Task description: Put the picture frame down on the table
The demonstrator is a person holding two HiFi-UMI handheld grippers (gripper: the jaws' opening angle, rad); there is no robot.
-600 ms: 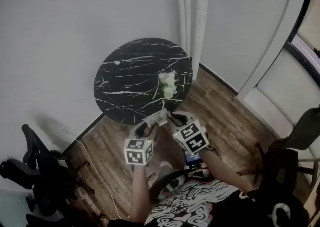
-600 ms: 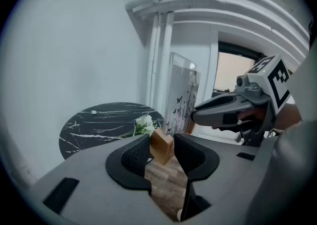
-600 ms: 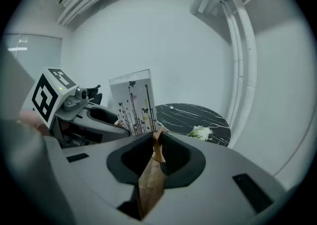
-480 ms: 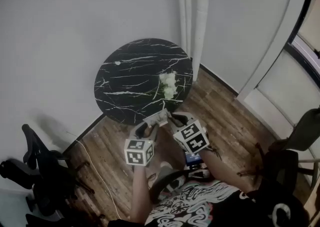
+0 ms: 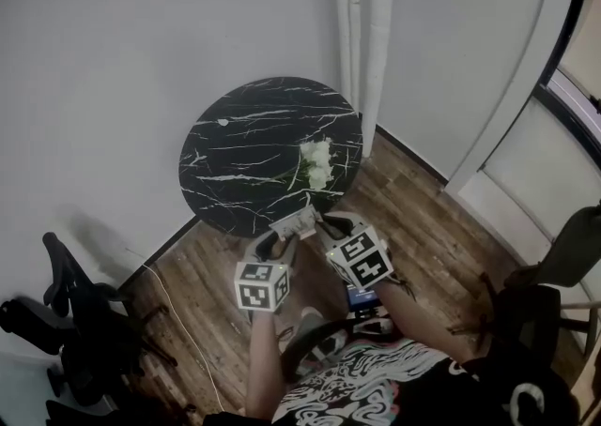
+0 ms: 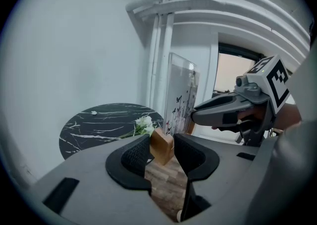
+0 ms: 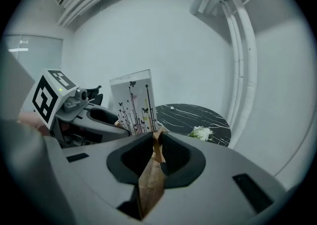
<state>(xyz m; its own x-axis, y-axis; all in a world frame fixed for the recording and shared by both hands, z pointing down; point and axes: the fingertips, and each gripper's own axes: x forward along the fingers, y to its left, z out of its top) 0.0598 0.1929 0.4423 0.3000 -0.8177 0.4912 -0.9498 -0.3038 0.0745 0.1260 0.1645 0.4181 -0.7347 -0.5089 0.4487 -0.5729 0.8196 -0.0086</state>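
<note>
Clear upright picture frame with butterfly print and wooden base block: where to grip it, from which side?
Grip the wooden base block, not the thin clear panel: one gripper on each end, from left and right. The left gripper and right gripper clamp it so; the block offers flat, solid faces.

White flowers [image 5: 316, 162], likely office chair [image 5: 75, 316]

Flowers [image 5: 315, 162] on table [image 5: 235, 138], frame [image 5: 299, 221] apparently before it

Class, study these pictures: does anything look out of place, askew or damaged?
Only the white flowers: they lie flat on the black table near its right edge, without a vase. The picture frame stands upright, its base clamped by the left gripper and the right gripper. No damage shows.
</note>
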